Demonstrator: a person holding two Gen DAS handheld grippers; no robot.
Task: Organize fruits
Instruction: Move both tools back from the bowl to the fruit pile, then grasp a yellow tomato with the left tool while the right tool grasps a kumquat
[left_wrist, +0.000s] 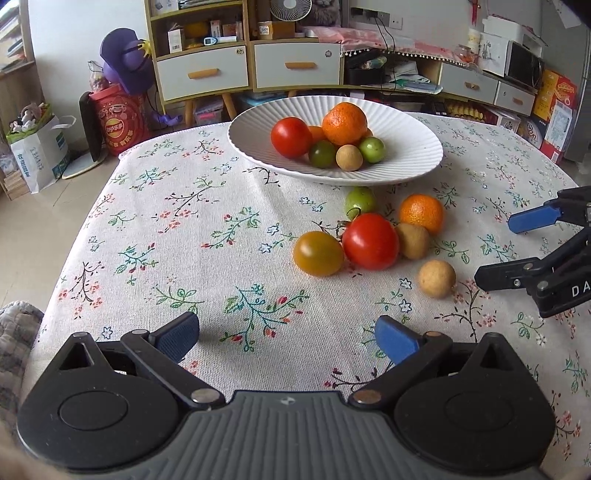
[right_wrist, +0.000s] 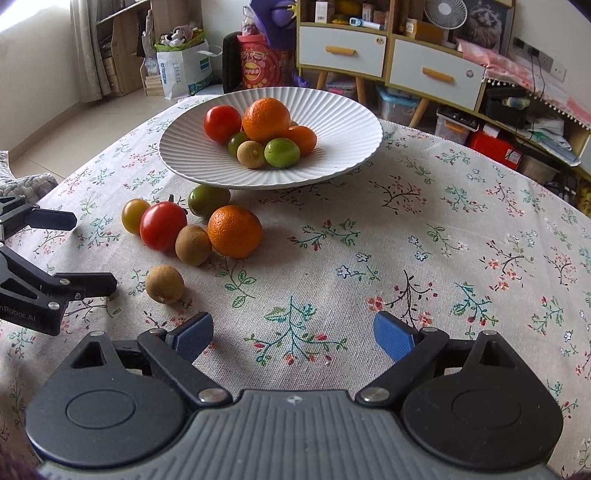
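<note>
A white ribbed plate (left_wrist: 406, 162) (right_wrist: 347, 147) at the table's far side holds a red tomato, oranges, green fruits and a small tan fruit. In front of it lie loose fruits: a red tomato (left_wrist: 370, 240) (right_wrist: 162, 225), a yellow tomato (left_wrist: 318, 253), a green tomato (left_wrist: 360, 199), an orange (left_wrist: 421, 213) (right_wrist: 235, 230) and two tan round fruits (left_wrist: 436, 278) (right_wrist: 164, 284). My left gripper (left_wrist: 288, 326) (right_wrist: 94, 253) is open and empty, short of the pile. My right gripper (right_wrist: 293, 326) (left_wrist: 495, 249) is open and empty, to the right of the nearest tan fruit.
A floral tablecloth (right_wrist: 443, 240) covers the table. Beyond the far edge stand a drawer cabinet (left_wrist: 258, 66), a red snack bucket (left_wrist: 118, 122) and a paper bag (left_wrist: 37, 155) on the floor. Boxes and clutter line the right wall.
</note>
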